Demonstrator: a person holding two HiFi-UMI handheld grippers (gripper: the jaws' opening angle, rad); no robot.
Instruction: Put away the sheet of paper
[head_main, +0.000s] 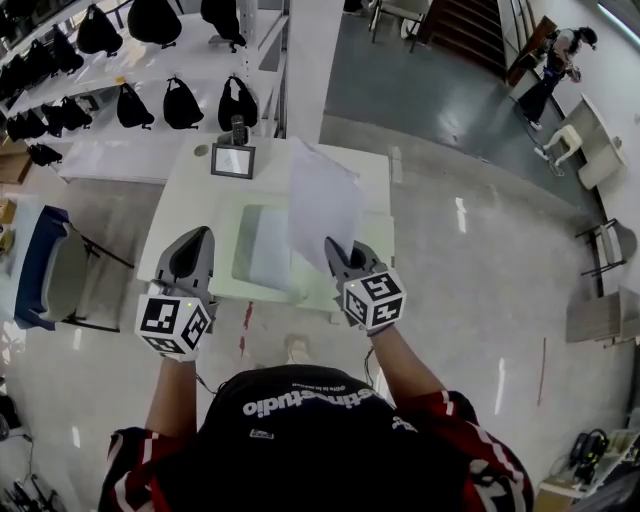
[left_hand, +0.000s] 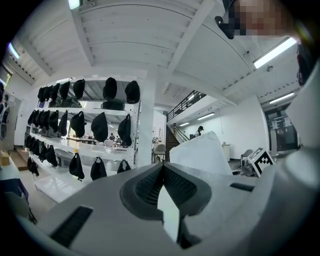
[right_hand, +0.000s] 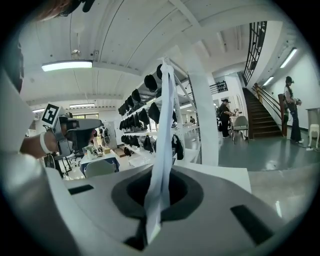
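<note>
A white sheet of paper stands upright over the white table, pinched at its lower edge by my right gripper, which is shut on it. In the right gripper view the sheet rises edge-on from between the jaws of the right gripper. A pale translucent folder or tray lies flat on the table just behind and left of the sheet. My left gripper hovers at the table's front left, jaws together with nothing held. From the left gripper, the paper shows to the right.
A small framed screen and a dark cylinder stand at the table's far edge. White shelves with several black bags lie beyond. A blue chair is at the left. Bare floor spreads to the right, with a person far off.
</note>
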